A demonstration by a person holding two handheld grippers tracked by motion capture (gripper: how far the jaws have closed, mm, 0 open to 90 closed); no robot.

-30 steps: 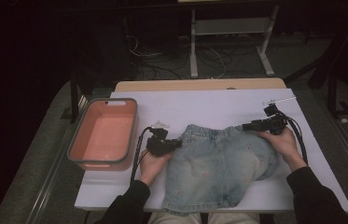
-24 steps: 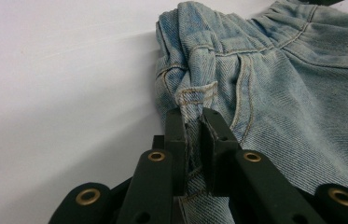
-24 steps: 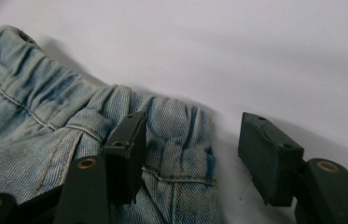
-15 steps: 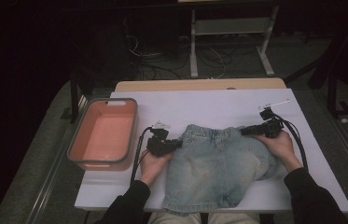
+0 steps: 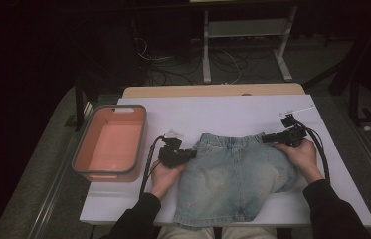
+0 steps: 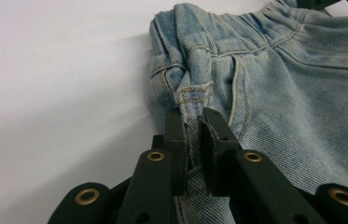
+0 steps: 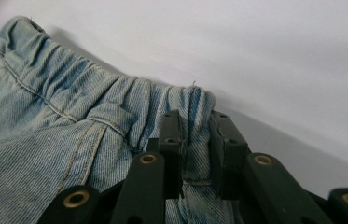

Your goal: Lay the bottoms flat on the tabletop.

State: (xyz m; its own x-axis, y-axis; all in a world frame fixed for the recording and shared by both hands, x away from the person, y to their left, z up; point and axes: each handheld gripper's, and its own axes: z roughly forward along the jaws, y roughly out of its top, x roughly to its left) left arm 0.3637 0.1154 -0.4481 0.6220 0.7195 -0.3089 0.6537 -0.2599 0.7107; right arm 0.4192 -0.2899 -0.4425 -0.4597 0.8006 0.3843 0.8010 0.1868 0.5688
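Note:
A light blue denim garment [image 5: 232, 174] with an elastic waistband lies flat on the white table [image 5: 223, 114], its hem hanging over the near edge. My left gripper [image 5: 192, 153] is shut on the waistband's left end, and the seam is pinched between the pads [image 6: 192, 116]. My right gripper [image 5: 265, 138] sits at the waistband's right end. Its jaws have just been closing, and the gathered denim [image 7: 45, 116] is now squeezed between them [image 7: 195, 119]. Both grippers lie low and point inward along the waistband.
A pink tub [image 5: 81, 154] with a grey rim stands at the table's left edge, nothing inside. White tabletop stretches behind the waistband. Cables trail from both grippers toward the person's forearms. Beyond the table are dark floor, cables and a metal stand.
The right gripper's jaws have closed onto the right end of the waistband. Both hands stay where they were, and the left grip is unchanged.

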